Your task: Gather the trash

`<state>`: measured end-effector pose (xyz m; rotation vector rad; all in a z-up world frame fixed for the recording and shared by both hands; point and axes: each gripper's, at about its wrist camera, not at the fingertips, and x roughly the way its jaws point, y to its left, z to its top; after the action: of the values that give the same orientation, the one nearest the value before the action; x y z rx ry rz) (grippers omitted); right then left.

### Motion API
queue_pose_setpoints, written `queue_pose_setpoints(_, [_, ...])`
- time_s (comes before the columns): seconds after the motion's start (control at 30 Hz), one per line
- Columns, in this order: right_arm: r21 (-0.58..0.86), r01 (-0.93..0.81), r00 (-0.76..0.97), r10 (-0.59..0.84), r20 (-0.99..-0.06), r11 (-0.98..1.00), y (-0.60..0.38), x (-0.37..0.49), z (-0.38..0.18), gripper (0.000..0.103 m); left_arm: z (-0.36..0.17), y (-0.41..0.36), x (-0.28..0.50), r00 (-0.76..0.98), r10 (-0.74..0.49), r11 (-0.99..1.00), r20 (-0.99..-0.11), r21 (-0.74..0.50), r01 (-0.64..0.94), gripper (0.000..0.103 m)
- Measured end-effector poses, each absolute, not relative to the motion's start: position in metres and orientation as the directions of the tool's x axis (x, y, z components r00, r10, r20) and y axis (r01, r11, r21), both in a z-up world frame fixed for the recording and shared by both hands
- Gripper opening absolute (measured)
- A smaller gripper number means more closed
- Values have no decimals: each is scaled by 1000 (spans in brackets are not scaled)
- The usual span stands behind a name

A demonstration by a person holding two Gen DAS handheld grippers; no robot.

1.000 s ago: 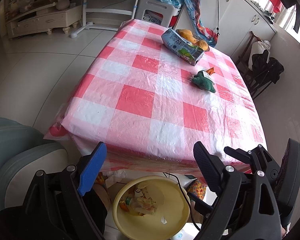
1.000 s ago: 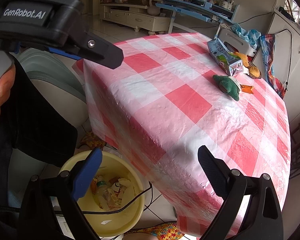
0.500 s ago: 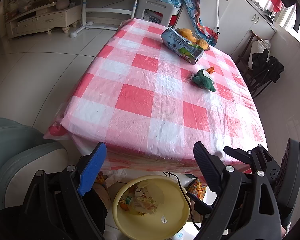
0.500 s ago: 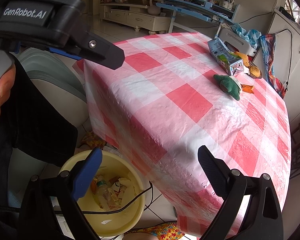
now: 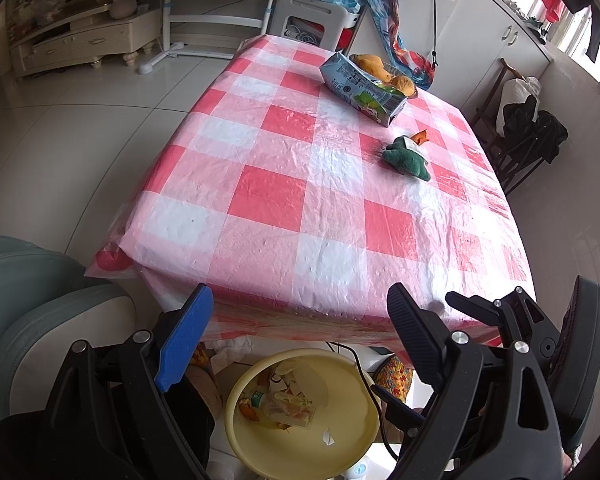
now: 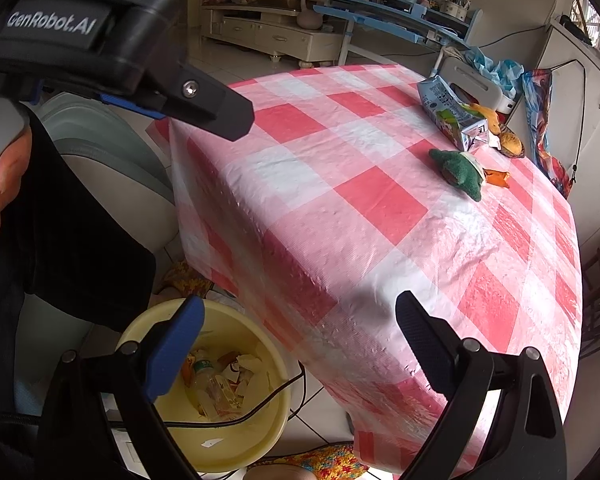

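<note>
A yellow bin point(image 5: 352, 436) point(image 6: 260, 436) with bottles and wrappers in it stands on the floor at the near edge of the table point(image 5: 300, 200) point(image 6: 380, 208), which wears a red-and-white checked cloth. On the far part lie a drink carton point(image 5: 360, 88) point(image 6: 448, 112), a green cloth lump point(image 5: 406, 157) point(image 6: 458, 170) and an orange scrap point(image 5: 420, 136) point(image 6: 496, 178). My left gripper point(image 5: 300, 312) hangs open above the bin, nothing between its fingers. My right gripper point(image 6: 300, 320) is open too, beside it.
Orange fruit point(image 5: 380, 70) sits behind the carton. A grey-green padded chair point(image 5: 40, 300) is at the near left. A dark cable point(image 6: 260, 404) runs across the bin. A chair with dark clothes point(image 5: 528, 132) stands right of the table; a cabinet and blue desk are beyond.
</note>
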<state>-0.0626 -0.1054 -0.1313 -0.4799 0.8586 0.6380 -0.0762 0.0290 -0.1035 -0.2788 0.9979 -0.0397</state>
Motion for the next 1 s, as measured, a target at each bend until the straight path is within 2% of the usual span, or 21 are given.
queue_pose_setpoints(1.0, [-134,-688,488,318,-813,714,-105,-62,-132,92,-105,26,-77,540,-162,964,-826,-248,-91,86])
